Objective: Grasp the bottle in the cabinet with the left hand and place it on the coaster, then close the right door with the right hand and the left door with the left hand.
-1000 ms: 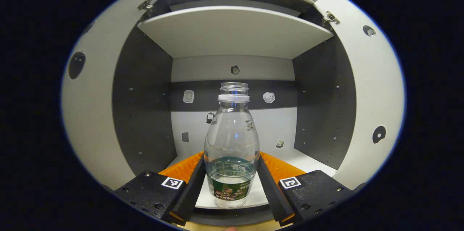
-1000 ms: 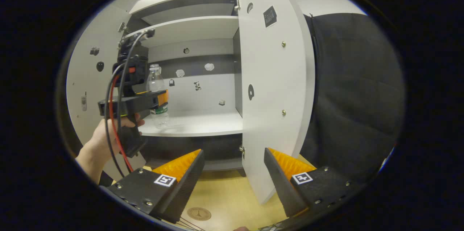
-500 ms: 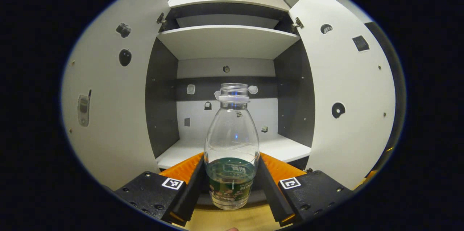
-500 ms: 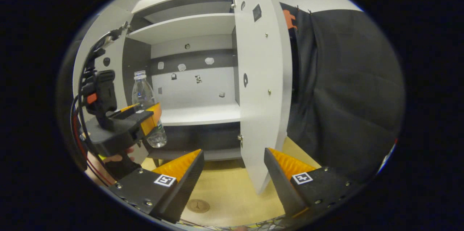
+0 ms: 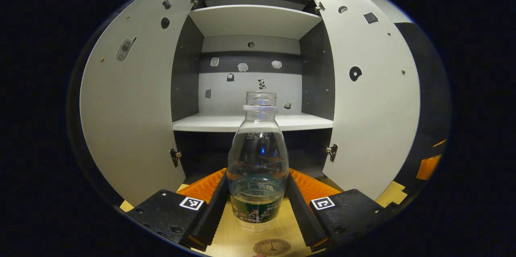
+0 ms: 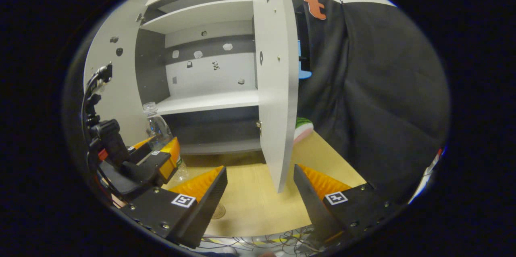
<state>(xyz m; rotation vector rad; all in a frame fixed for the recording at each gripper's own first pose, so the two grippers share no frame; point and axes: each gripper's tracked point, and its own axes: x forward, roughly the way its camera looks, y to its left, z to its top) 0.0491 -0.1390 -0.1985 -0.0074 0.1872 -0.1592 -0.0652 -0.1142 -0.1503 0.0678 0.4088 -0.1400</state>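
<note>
My left gripper (image 5: pixel 258 198) is shut on the clear uncapped bottle (image 5: pixel 258 156) with a green label and a little water, held upright just above the wooden table. The round coaster (image 5: pixel 272 247) lies on the table close in front of the bottle's base. In the right gripper view the same bottle (image 6: pixel 158 126) and left gripper (image 6: pixel 161 160) show at the lower left, and the coaster (image 6: pixel 219 211) peeks out beside my finger. My right gripper (image 6: pixel 260 192) is open and holds nothing, low in front of the edge of the open right door (image 6: pixel 274 87). The left door (image 5: pixel 129 111) also stands open.
The cabinet's lower shelf (image 5: pixel 252 122) is bare, with small stickers on the back wall. The wooden table (image 6: pixel 254 200) runs out in front of the cabinet. Black cloth (image 6: pixel 371 99) hangs to the right of the right door. Cables lie at the near table edge.
The left gripper has drawn the bottle out of the cabinet and down toward the table; the coaster now shows below it. The right gripper has pulled back and swung a little right.
</note>
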